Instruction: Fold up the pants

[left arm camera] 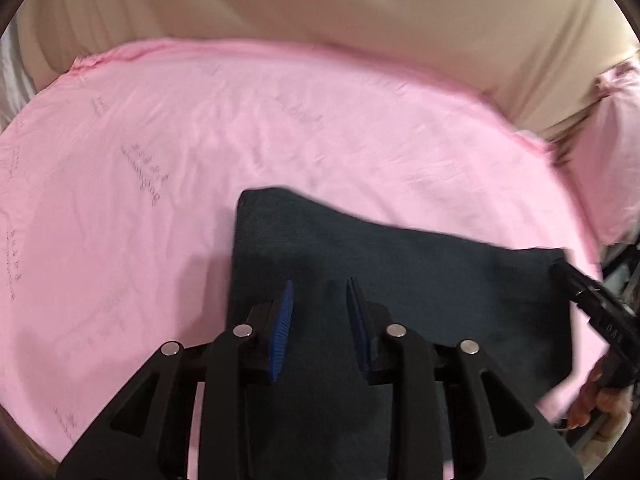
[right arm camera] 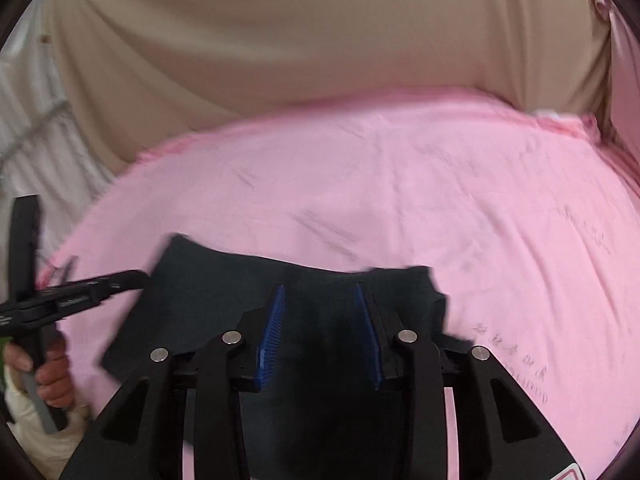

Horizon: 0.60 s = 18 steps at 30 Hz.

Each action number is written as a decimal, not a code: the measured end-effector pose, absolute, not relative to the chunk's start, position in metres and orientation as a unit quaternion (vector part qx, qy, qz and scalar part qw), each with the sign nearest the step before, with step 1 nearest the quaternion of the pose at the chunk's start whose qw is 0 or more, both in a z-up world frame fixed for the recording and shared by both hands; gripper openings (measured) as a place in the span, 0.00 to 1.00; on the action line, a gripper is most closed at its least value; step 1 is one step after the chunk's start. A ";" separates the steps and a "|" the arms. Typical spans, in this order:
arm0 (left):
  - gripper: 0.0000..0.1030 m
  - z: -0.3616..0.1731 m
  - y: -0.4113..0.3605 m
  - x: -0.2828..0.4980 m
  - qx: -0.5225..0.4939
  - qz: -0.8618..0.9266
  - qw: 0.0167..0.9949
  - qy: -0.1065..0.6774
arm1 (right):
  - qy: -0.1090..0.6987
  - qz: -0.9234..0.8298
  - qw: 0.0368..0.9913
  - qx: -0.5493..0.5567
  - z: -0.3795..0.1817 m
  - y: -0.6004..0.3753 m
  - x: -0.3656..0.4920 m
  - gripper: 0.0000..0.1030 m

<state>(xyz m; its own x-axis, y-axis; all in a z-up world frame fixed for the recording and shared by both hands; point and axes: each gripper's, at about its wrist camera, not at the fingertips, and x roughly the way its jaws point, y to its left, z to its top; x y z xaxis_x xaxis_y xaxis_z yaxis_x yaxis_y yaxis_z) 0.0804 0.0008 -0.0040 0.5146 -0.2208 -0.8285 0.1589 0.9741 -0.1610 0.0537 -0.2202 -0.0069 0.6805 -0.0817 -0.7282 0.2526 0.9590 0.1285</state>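
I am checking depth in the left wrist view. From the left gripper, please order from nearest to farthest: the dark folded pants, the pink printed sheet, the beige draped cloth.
1. Dark folded pants: directly under and ahead of the left gripper.
2. Pink printed sheet: spread beneath and beyond the pants.
3. Beige draped cloth: along the top, behind the sheet's far edge.

Dark pants [left arm camera: 380, 280] flat on pink sheet [left arm camera: 160, 160]; left gripper [left arm camera: 320, 300] above, jaws parted.

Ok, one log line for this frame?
left gripper: over pants, jaws narrow, grip unclear | right gripper: same | pants: dark, lying on pink sheet
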 end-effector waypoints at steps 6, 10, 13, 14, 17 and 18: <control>0.24 -0.021 -0.001 0.084 -0.002 -0.089 0.871 0.483 | 0.354 -0.061 0.924 0.134 0.025 -0.203 0.029 0.18; 0.24 -0.022 -0.003 0.081 0.011 -0.082 0.874 0.479 | 0.393 -0.075 0.912 0.096 0.001 -0.199 0.019 0.17; 0.25 -0.022 -0.007 0.079 0.017 -0.081 0.874 0.478 | 0.396 -0.082 0.906 0.121 -0.007 -0.208 0.004 0.08; 0.25 -0.022 -0.006 0.079 0.018 -0.080 0.874 0.479 | 0.389 -0.075 0.910 0.124 -0.003 -0.209 -0.003 0.09; 0.25 -0.020 -0.004 0.078 0.013 -0.080 0.873 0.482 | 0.363 -0.047 0.924 0.110 0.020 -0.196 -0.030 0.15; 0.25 -0.019 -0.003 0.077 0.012 -0.080 0.872 0.483 | 0.364 -0.046 0.924 0.106 0.022 -0.192 -0.036 0.16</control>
